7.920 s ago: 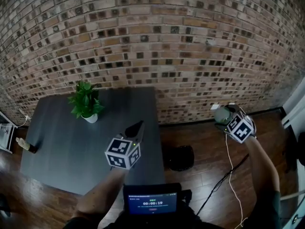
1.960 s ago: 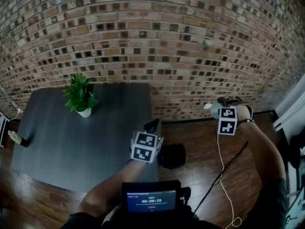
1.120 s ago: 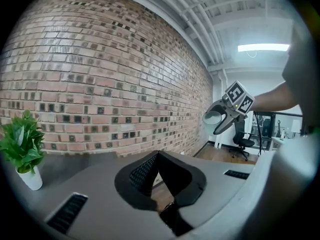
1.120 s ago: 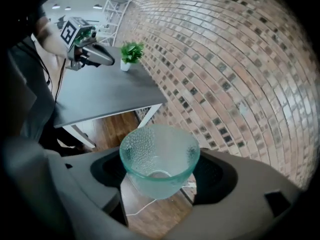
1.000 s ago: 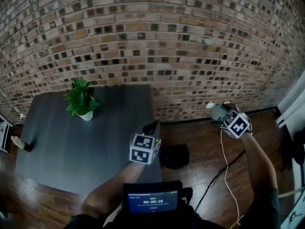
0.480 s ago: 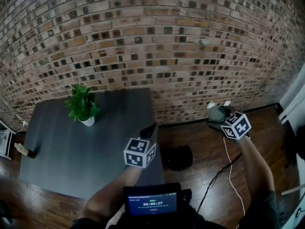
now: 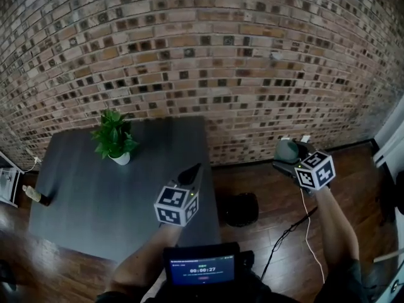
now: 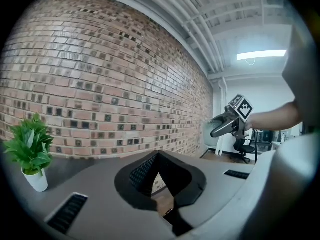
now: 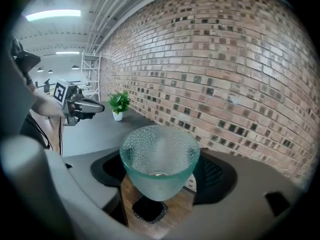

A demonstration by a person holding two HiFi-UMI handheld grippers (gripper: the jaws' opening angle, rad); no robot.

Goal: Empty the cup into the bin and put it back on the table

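Since the frame half a second ago, the left hand-held gripper (image 7: 190,172) has drifted slightly toward 9 o'clock in the head view. The right hand-held gripper (image 7: 286,159) sits about where it was, cup (image 7: 288,149) with it.

Right hand-held gripper: jaws clamped on the cup, one on each side of its lower body. In its own view (image 9: 160,176) the cup (image 9: 160,156) is pale green dimpled glass, mouth up and tipped a little toward the camera. It hangs in the air over the wood floor (image 7: 278,213), close to the brick wall (image 7: 208,55), well apart from the worktop (image 7: 82,194).

Bin (image 7: 238,208): black, on the floor just beside the worktop's right edge, at about 7 o'clock from the cup in the head view. In the right gripper view it shows as a dark opening (image 9: 148,209) directly under the cup, far below.

Left hand-held gripper: jaws together, nothing between them (image 8: 158,155). It hovers over the worktop's right edge, at 10 o'clock from the bin.

Plant (image 7: 113,137) in a white pot stands on the worktop's far side, at 10 o'clock from the left hand-held gripper; also seen in the left gripper view (image 8: 31,151).

A screen (image 7: 202,271) sits at 6 o'clock in the head view.
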